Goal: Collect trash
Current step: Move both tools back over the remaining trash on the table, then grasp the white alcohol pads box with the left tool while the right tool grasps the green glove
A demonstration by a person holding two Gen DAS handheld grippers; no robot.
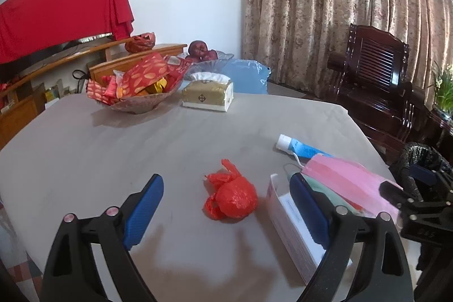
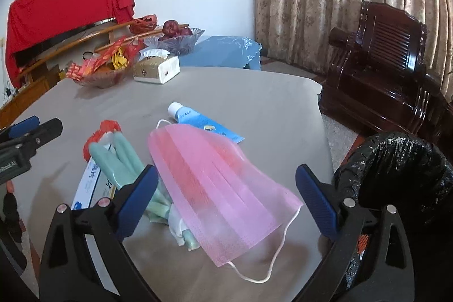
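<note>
Grey table: white box's lettering unreadable; both grippers' jaws apart, holding nothing.

1 red bag, 1 mask, 1 tube, 2 bowls, 1 tissue box.
</note>
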